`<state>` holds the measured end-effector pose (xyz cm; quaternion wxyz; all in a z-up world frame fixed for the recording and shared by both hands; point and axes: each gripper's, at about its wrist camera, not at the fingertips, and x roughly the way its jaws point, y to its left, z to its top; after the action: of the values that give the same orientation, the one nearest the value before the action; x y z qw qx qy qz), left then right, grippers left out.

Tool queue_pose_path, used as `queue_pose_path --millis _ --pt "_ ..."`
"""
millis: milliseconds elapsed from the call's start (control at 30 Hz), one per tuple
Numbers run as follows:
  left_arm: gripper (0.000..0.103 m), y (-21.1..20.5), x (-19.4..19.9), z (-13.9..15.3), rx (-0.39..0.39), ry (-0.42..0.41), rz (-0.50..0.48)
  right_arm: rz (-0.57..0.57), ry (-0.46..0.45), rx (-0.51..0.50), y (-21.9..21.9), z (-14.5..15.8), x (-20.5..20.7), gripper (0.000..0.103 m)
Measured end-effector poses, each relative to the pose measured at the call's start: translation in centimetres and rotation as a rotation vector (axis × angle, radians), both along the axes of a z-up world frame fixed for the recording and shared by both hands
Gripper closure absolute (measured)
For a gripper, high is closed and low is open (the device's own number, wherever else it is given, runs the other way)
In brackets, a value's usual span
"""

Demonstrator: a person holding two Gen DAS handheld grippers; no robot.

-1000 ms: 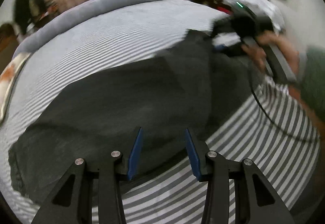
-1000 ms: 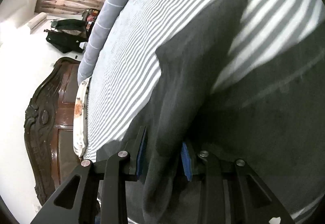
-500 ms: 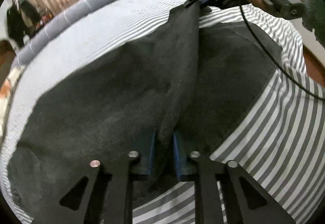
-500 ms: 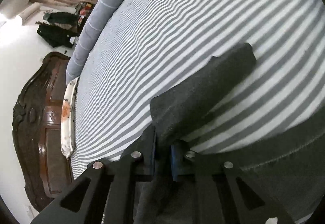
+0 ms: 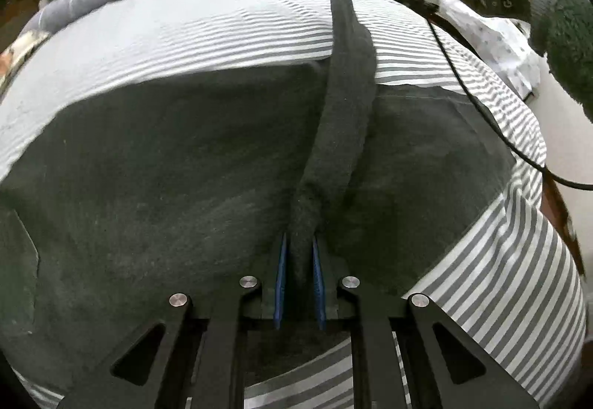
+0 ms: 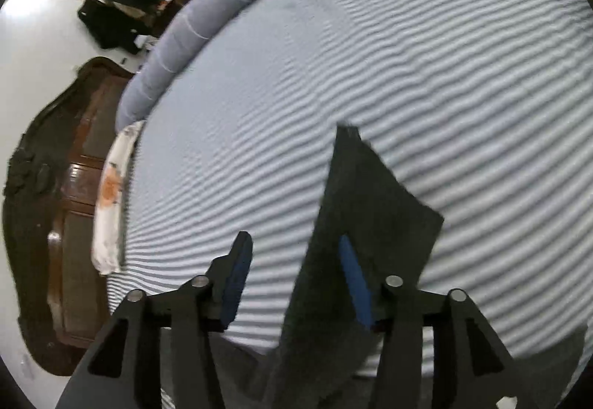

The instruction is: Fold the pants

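Left gripper [image 5: 298,283] jaws clenched on dark pants [image 5: 166,168] (striped bed [image 5: 500,298]), right gripper [image 6: 296,283] jaws opening, fabric between.

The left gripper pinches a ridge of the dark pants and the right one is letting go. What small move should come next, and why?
Probably the left gripper should lower its pinched ridge of the pants onto the cloth below, then let go. Its pads are shut on the fold, which stands raised in a strip. The right gripper is opening; cloth lies against only one pad, so it no longer holds that end up over the striped sheet.
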<state>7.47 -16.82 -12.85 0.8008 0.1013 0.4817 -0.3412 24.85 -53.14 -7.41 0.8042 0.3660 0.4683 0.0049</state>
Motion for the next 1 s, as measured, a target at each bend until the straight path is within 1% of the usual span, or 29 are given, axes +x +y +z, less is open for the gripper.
queue_pose_path --millis 67,133,200,267,300,333,400,433,533,600,667,700,733,867,1000 --pt "0.089 0.2 0.2 -0.1 -0.008 0.003 0.011 -0.001 -0.004 -0.047 -0.2 0.3 -0.3 0.054" --pt "0.089 0.2 0.2 -0.1 -0.01 0.0 0.004 -0.003 -0.012 -0.064 -0.6 0.0 -1.4 0.054" --pt "0.089 0.1 0.5 -0.2 -0.015 0.004 0.005 -0.028 0.003 -0.058 -1.3 -1.0 -2.7 0.054" --pt "0.089 0.3 0.6 -0.2 -0.023 0.006 0.008 -0.052 0.035 -0.042 -2.4 -2.8 -3.9 0.054" --pt "0.089 0.3 0.6 -0.2 -0.026 0.007 0.01 -0.064 0.05 -0.031 -2.7 -3.6 -4.2 0.055" --pt "0.089 0.3 0.7 -0.2 -0.026 0.005 0.01 -0.084 0.072 0.006 -3.4 -5.1 -4.8 0.057" --pt "0.089 0.0 0.5 -0.3 -0.018 -0.004 0.005 -0.111 0.088 0.074 -3.9 -6.9 -5.3 0.062" --pt "0.089 0.0 0.5 -0.3 -0.015 -0.006 0.004 -0.127 0.089 0.117 -4.1 -8.1 -5.5 0.064" --pt "0.089 0.1 0.7 -0.3 -0.018 0.004 0.008 -0.149 0.062 0.162 -4.0 -9.2 -5.3 0.065" --pt "0.089 0.1 0.8 -0.3 -0.023 0.012 0.014 -0.146 0.039 0.179 -3.9 -9.4 -4.8 0.066" --pt "0.089 0.2 0.9 -0.3 -0.023 0.015 0.017 -0.128 0.038 0.177 -3.7 -9.5 -4.0 0.074" --pt "0.089 0.2 1.0 -0.3 -0.023 0.017 0.019 -0.126 0.039 0.165 -3.7 -9.4 -3.7 0.088" --pt "0.089 0.2 1.1 -0.3 -0.025 0.019 0.021 -0.127 0.038 0.15 -3.7 -9.2 -3.5 0.093" --pt "0.089 0.4 1.1 -0.2 -0.03 0.025 0.024 -0.126 0.007 0.089 -4.1 -7.4 -3.2 0.095" --pt "0.089 0.5 1.1 -0.3 -0.034 0.025 0.028 -0.082 0.003 0.078 -3.8 -6.7 -2.6 0.095"
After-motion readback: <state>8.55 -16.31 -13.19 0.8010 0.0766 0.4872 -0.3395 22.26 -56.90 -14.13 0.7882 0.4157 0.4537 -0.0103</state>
